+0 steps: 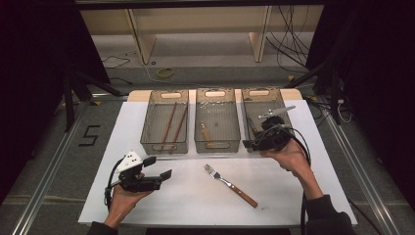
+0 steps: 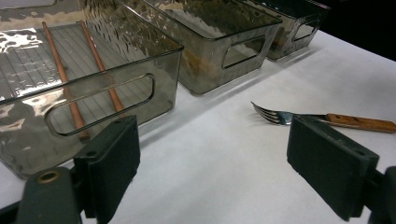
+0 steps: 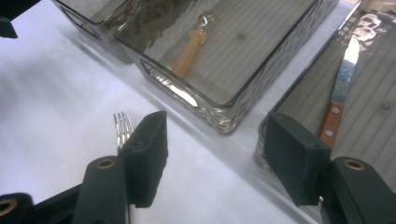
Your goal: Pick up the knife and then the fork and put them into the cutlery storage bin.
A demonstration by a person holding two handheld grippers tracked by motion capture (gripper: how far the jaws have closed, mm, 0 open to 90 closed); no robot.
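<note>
White table cover (image 1: 195, 196) under dim light, right gripper (image 3: 212, 156) spread and empty at near end of right bin (image 1: 266, 117), knife (image 3: 340, 91) inside that bin, fork (image 1: 230, 185) left of it on the cover, left gripper (image 1: 159, 167) spread too, farther left.

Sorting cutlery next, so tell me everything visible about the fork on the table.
The fork lies flat on the white table sheet, in front of the middle bin and outside all of them. It has shiny metal tines and neck and a brown wooden handle. Tines point toward the bins, the handle toward the person's right. Nothing touches it but the sheet.
</note>
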